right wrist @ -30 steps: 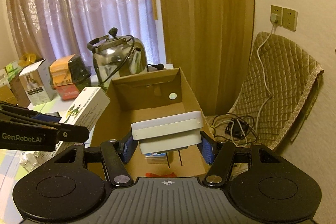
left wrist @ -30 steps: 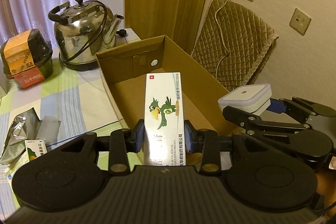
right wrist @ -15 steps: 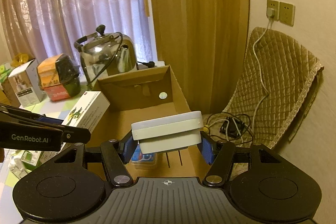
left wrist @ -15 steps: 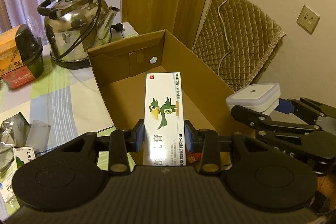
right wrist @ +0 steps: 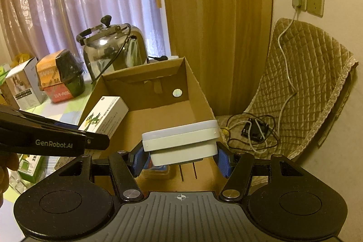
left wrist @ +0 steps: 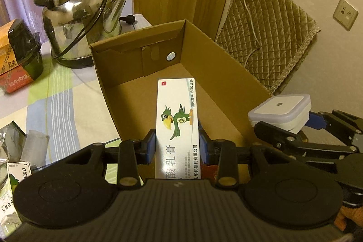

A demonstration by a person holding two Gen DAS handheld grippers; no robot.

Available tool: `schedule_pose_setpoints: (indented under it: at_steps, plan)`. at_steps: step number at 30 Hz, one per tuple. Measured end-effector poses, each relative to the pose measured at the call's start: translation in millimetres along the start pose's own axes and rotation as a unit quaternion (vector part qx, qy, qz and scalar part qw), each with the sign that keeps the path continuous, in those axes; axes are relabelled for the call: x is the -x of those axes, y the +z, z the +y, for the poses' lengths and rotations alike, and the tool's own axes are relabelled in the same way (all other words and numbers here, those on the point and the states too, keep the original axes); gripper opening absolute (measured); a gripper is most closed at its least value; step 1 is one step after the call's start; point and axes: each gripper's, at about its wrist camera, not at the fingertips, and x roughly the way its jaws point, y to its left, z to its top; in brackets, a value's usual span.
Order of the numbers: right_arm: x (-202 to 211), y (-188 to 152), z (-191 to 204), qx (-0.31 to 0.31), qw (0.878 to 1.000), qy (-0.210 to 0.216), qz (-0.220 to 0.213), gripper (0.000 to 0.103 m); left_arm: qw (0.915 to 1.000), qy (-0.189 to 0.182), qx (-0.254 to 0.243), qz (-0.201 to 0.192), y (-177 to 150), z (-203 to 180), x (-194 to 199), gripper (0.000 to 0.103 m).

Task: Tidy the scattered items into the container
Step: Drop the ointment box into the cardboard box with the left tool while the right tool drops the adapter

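— While both hover over the cardboard box (left wrist: 226, 65), left gripper (left wrist: 177, 146)?
— Clamped on parrot-printed carton (left wrist: 177, 124).
— Right gripper (right wrist: 181, 157)?
— Clamped on white square device (right wrist: 181, 140), above box's right wall.

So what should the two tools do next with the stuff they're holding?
Probably lower both into the cardboard box and let go. The left tool grips the parrot medicine box above the box's floor, and the right tool holds the white square night light over it too.
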Motion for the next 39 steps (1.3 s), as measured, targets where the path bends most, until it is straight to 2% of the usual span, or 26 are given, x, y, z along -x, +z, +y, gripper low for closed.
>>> schedule_pose_setpoints:
  at_steps: [1,3,20,39]
  plan:
    - [-1,0,0,0.001,1.000,0.000,0.000,0.064,1.0000,0.004,0.001,-0.001,0,1,-1,0.037]
    - [-2,0,0,0.001,1.000,0.000,0.001,0.064,0.9999,0.015,0.003,-0.005,0,3,0,0.055]
    - [-9,0,9,0.014,1.000,0.006,0.012,0.064,0.9988,0.029,0.027,-0.029,-20,27,44,0.055]
    - [-31,-1,20,0.041,0.998,0.006,0.040,0.064,0.9981,0.030,0.050,-0.022,-34,46,51,0.055]
